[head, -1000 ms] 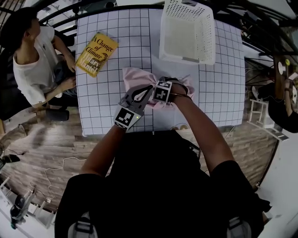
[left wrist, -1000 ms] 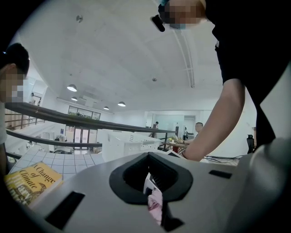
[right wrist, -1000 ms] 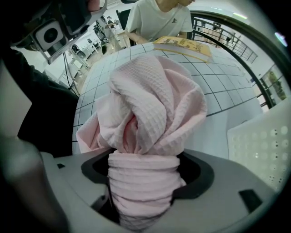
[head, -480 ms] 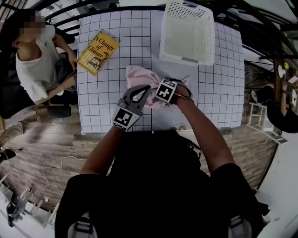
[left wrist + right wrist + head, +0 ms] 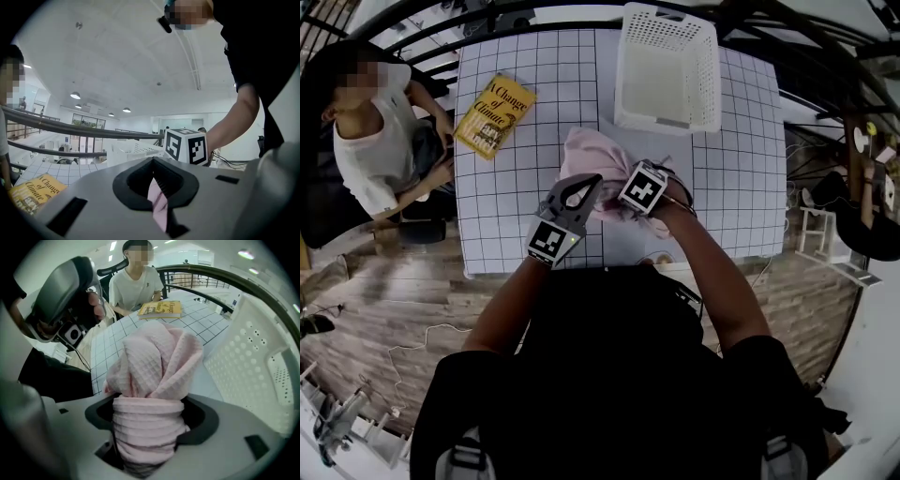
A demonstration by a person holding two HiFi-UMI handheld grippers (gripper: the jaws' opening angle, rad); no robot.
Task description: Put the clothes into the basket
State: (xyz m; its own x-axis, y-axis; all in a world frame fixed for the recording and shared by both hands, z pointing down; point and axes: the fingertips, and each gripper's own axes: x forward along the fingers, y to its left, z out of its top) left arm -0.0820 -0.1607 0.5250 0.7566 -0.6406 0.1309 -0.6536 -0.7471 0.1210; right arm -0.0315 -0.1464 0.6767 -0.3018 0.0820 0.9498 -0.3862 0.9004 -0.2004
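A pink waffle-weave cloth (image 5: 592,164) is bunched up over the gridded table (image 5: 741,187), in front of the empty white basket (image 5: 667,64). My right gripper (image 5: 149,408) points steeply down and is shut on a thick bundle of the cloth (image 5: 157,362); its jaws have just closed a little with the cloth between them. My left gripper (image 5: 157,199) stays nearly level just left of it, shut on a thin edge of the same pink cloth (image 5: 158,211). In the head view the left gripper (image 5: 581,187) lies beside the right gripper's marker cube (image 5: 642,187).
A yellow book (image 5: 495,114) lies at the table's far left. A person in a white shirt (image 5: 375,141) sits by the table's left edge. The basket wall (image 5: 253,366) stands close on the right in the right gripper view.
My right gripper has risen with the bunched cloth, lifting it off the table and rolling somewhat. The left gripper has barely moved.
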